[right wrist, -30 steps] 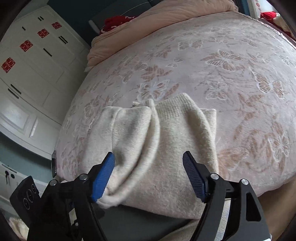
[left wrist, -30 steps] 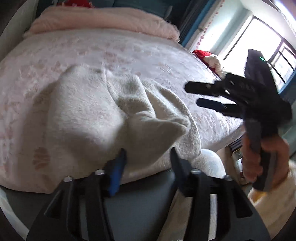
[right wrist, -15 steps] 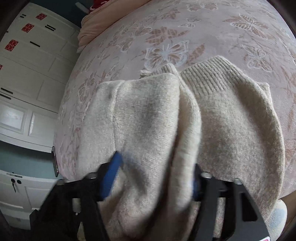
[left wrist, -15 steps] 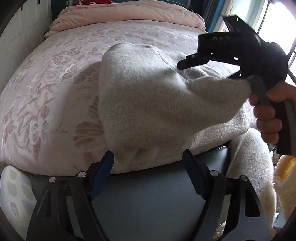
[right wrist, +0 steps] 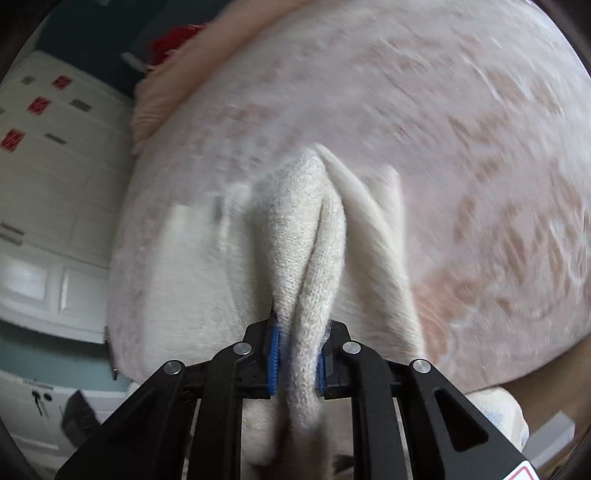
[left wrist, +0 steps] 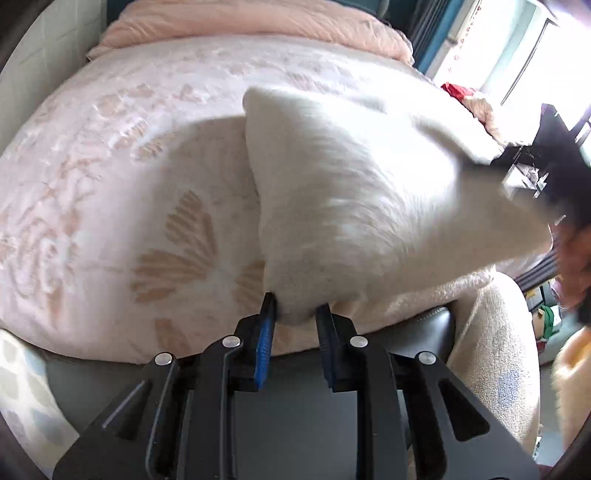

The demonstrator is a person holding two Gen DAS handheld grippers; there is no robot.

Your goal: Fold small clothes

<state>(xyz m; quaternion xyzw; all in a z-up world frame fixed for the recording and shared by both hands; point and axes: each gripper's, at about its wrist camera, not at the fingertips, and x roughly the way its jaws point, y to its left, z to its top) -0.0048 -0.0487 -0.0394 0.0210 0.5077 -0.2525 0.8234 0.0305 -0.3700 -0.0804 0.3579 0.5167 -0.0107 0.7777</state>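
A cream knitted garment (left wrist: 354,206) is held up above the pink butterfly-patterned bed cover (left wrist: 122,192). My left gripper (left wrist: 293,314) is shut on the garment's near lower corner. My right gripper (right wrist: 297,347) is shut on a bunched fold of the same garment (right wrist: 306,258), which hangs through its jaws. In the left wrist view the right gripper (left wrist: 546,173) appears at the far right, blurred, holding the garment's other end. The cloth is stretched between both grippers.
A rolled pink duvet (left wrist: 258,18) lies at the head of the bed. White wardrobe doors (right wrist: 48,192) stand to the left. A bright window (left wrist: 517,55) is at the right. The dark bed edge (left wrist: 424,325) and my fleece-clad leg (left wrist: 495,362) are near.
Both grippers have closed on the garment: the left was open below the hem, the right was closing on a fold. The cloth is now lifted and pulled taut.
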